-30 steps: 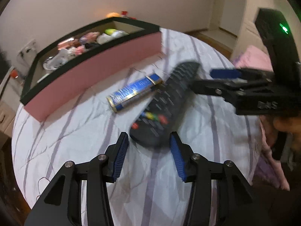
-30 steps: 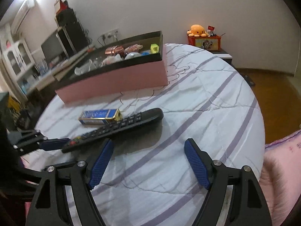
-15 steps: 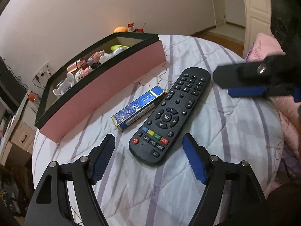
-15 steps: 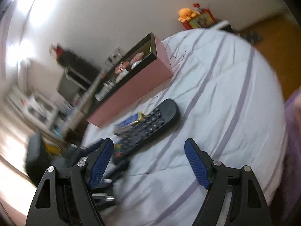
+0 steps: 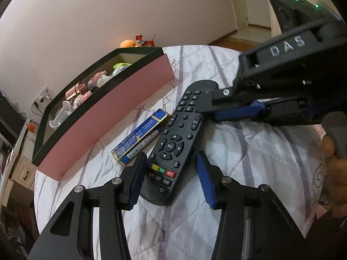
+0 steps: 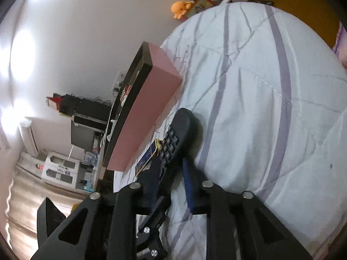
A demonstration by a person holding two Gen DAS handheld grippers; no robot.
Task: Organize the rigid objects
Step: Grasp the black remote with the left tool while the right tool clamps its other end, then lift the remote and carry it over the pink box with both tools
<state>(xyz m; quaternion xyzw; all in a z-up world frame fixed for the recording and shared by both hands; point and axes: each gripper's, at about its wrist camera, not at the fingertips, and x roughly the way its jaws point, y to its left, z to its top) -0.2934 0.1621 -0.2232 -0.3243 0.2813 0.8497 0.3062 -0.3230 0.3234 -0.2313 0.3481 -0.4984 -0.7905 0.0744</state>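
Note:
A black remote control [image 5: 173,143] lies on the striped bed cover beside a flat blue and gold box [image 5: 141,139]. My left gripper [image 5: 171,156] straddles the remote's near end and its jaws are closing. The left pad is at the remote's edge, and a strip of sheet shows before the right pad. My right gripper [image 5: 208,112] comes in from the right, rolled on its side. Its jaws are closing, pinching the remote's far half across its thickness. In the right wrist view the remote [image 6: 175,138] runs out from between that gripper's [image 6: 170,162] pads.
A long pink box with a black rim [image 5: 112,112] holds several small items behind the remote. An orange plush toy [image 5: 129,43] sits past it by the wall. A hand [image 5: 334,162] holds the right gripper's handle. Black speakers and shelves [image 6: 86,108] stand beyond the bed's edge.
The right gripper rolled onto its side, came down and closed from wide open onto the remote's far half. The left gripper's jaws widened, then narrowed around the near end.

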